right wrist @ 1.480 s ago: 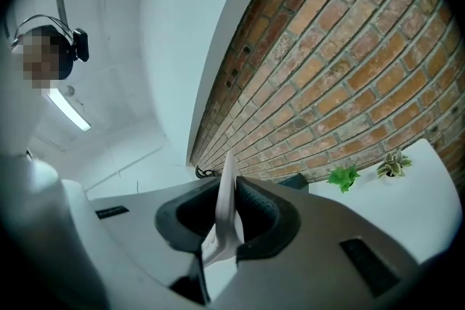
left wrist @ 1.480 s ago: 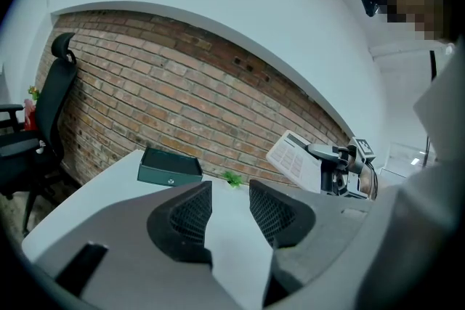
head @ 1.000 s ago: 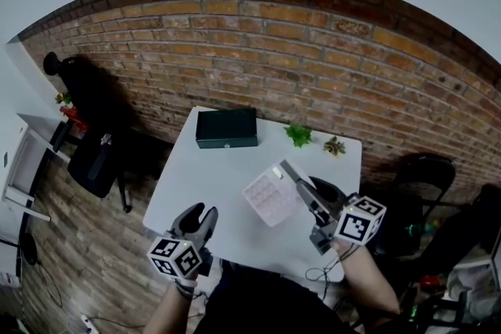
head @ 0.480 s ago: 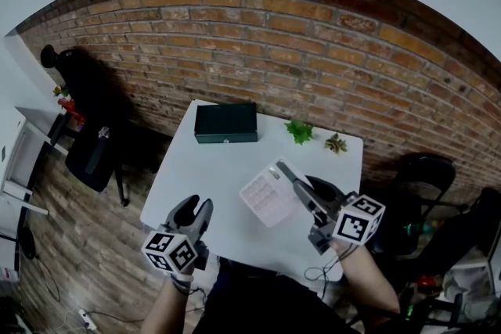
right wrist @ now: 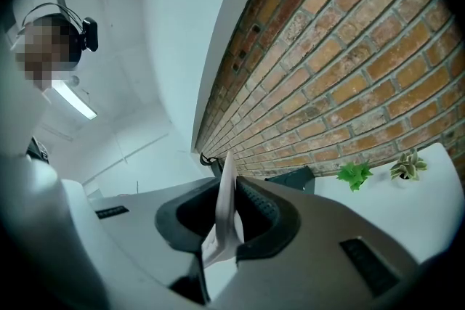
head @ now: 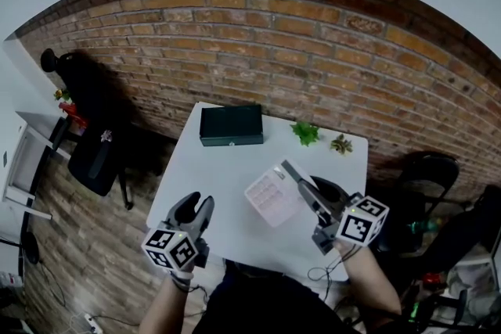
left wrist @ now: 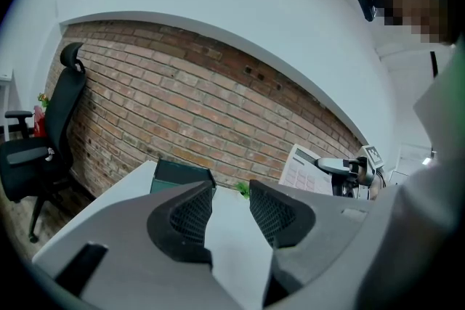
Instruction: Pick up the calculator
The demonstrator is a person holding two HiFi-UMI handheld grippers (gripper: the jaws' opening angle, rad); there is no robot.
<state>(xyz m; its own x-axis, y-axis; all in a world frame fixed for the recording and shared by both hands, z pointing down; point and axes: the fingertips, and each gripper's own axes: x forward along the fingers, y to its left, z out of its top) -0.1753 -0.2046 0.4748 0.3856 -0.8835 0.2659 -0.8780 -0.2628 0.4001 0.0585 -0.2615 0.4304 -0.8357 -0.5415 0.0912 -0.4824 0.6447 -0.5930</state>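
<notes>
left gripper (head: 200, 206): ribbed dark pads a narrow gap apart, nothing between, at near table edge
box (head: 231, 125): dark green, rectangular, lid shut, contents hidden, far side of white table (head: 196, 168)
calculator (head: 272, 195): flat, pale, keyed face tilted, lifted off table
right gripper (head: 291, 173): pads clamped on calculator's thin edge

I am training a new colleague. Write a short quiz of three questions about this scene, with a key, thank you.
1. How many small plants stand on the table?
2. True or false: the left gripper has its fingers apart, with nothing between them.
3. The right gripper grips with its fingers: A a plant, B the calculator, C nothing.
Key: 1 two; 2 true; 3 B.
</notes>
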